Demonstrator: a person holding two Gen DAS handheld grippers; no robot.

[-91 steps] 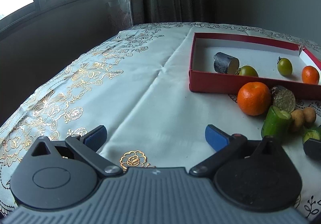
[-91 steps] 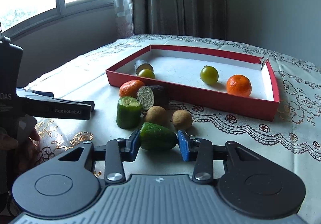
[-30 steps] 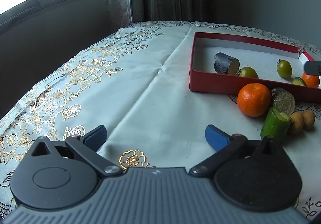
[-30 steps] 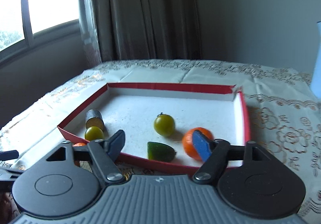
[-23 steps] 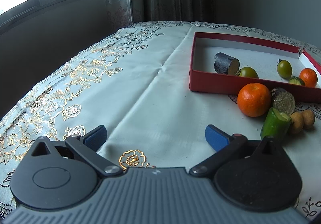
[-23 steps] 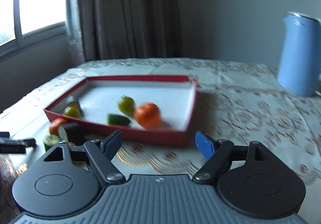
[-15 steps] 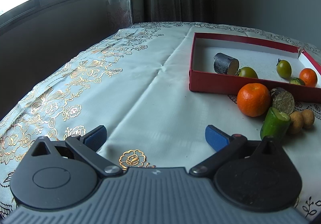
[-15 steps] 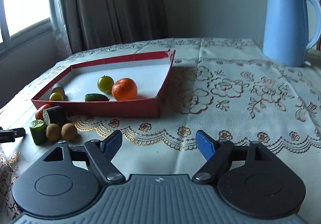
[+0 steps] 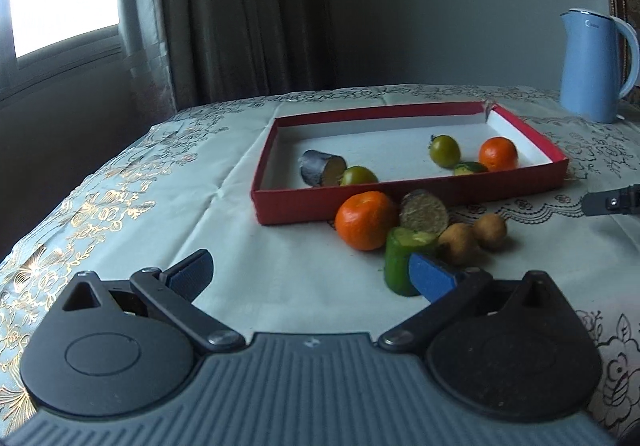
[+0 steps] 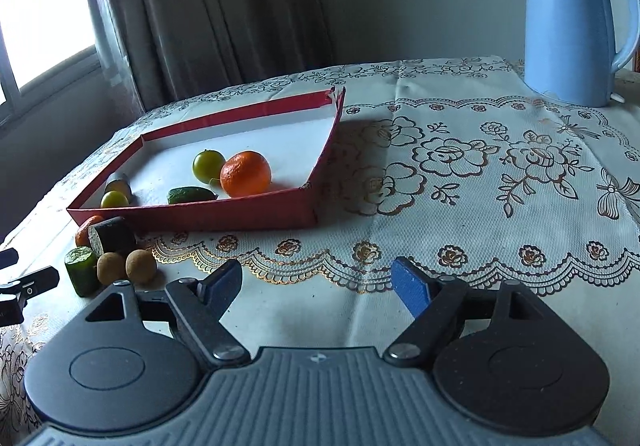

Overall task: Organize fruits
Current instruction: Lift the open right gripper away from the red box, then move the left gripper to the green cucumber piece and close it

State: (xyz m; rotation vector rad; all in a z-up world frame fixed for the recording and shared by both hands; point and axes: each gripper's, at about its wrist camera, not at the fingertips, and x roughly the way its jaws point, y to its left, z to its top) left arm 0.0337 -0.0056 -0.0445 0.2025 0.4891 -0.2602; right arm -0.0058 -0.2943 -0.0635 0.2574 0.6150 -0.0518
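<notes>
Fruits number ten; five lie in the red tray (image 9: 408, 202): two green tomatoes (image 9: 444, 151), one orange (image 9: 498, 153), one dark cut piece (image 9: 322, 173), one green cucumber end (image 10: 191, 195) with its long axis along the near wall; five sit outside just ahead of the left gripper (image 9: 310, 274): an orange (image 9: 364, 220), a dark cut piece (image 9: 423, 211), two brown balls (image 9: 489, 232), an upright cucumber stub (image 9: 400, 258) beside its right finger; left jaws wide apart, empty, tilted down; right gripper (image 10: 318, 284) likewise spread, empty, over bare cloth, fruit off to its left.
</notes>
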